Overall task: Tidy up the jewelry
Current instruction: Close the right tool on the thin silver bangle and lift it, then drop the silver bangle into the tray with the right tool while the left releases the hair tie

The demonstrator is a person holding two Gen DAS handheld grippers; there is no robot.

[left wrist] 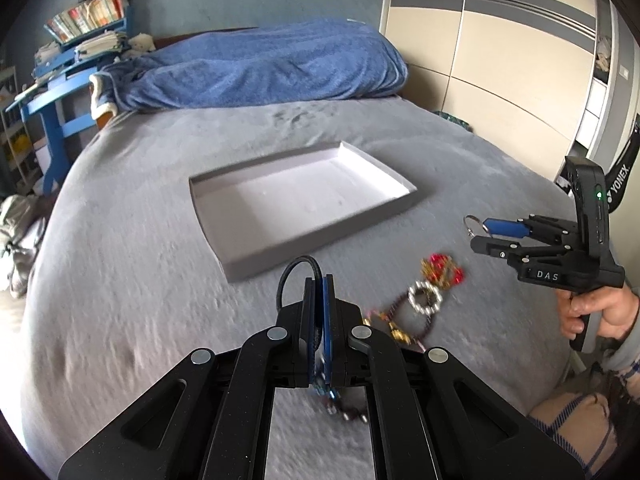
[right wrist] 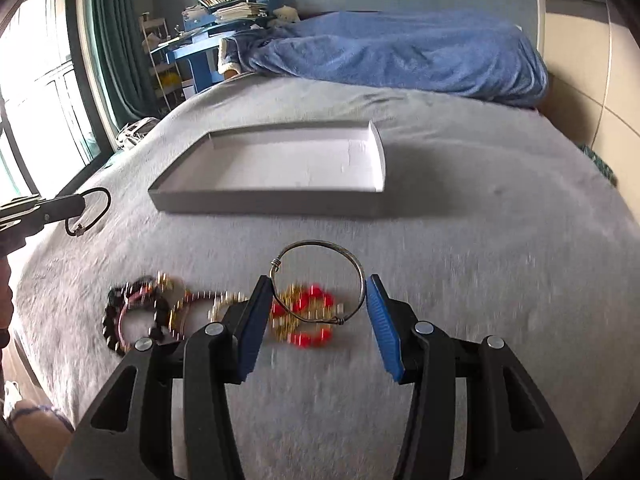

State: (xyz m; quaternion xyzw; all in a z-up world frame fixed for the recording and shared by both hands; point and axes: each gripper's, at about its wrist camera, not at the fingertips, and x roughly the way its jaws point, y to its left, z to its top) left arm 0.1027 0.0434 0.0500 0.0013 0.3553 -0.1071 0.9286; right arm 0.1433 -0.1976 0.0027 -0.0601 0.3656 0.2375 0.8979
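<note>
Jewelry is mid-sort on the bed: the left claw pinches a black cord bracelet, the right claw spans a silver bangle; both likely head next for the empty white tray.

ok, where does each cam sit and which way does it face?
Left wrist: on the left tool, angled down the bed at the white tray; its pads pinch a black cord bracelet; right hand shows.
Right wrist: on the right tool, facing the same tray, gripping a silver bangle.
Shared: tray, loose jewelry.
</note>
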